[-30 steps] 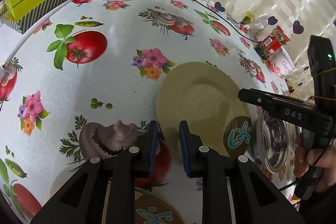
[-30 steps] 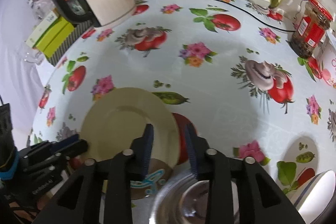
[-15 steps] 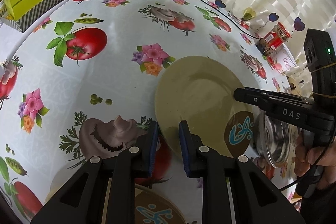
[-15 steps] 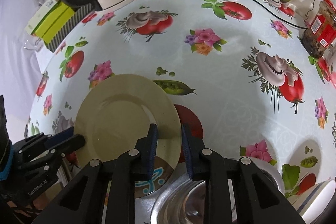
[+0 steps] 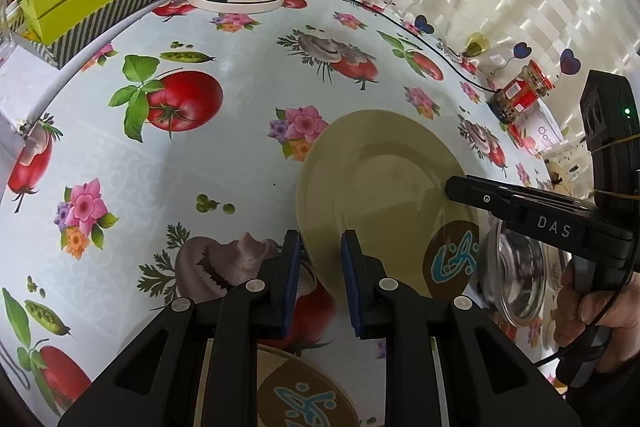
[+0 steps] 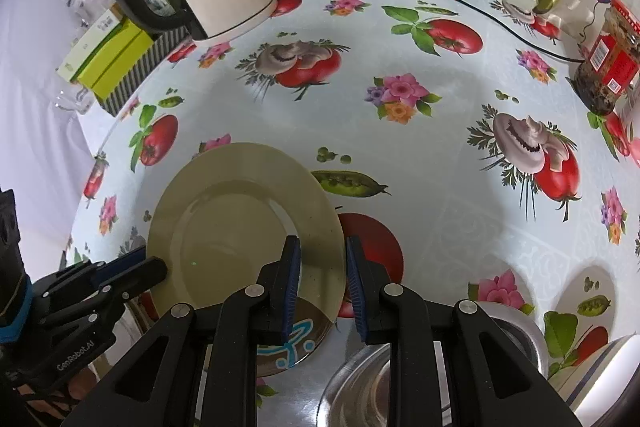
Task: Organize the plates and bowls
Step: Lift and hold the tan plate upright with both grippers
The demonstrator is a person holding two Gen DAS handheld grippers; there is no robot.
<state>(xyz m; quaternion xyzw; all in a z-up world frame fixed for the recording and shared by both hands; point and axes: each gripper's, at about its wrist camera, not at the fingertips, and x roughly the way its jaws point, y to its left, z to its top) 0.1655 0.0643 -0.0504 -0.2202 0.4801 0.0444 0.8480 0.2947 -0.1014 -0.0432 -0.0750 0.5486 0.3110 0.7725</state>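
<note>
Currently round beige ceramic plate (image 5: 380, 195) sits centre-right of frame; left gripper (image 5: 318, 249) and right gripper (image 6: 322, 253) both open, straddling opposite rims, equally near, not clamped

Brown patterned plate (image 6: 298, 341) mostly hidden under beige plate (image 6: 240, 227); steel bowl (image 6: 360, 387) cut off by bottom edge; jar (image 5: 520, 93) label too small to read.

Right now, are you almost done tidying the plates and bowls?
Not nearly. Nothing looks sorted yet. The left gripper and right gripper sit at the beige plate rim, jaws apart. The brown plate and steel bowl wait.
</note>
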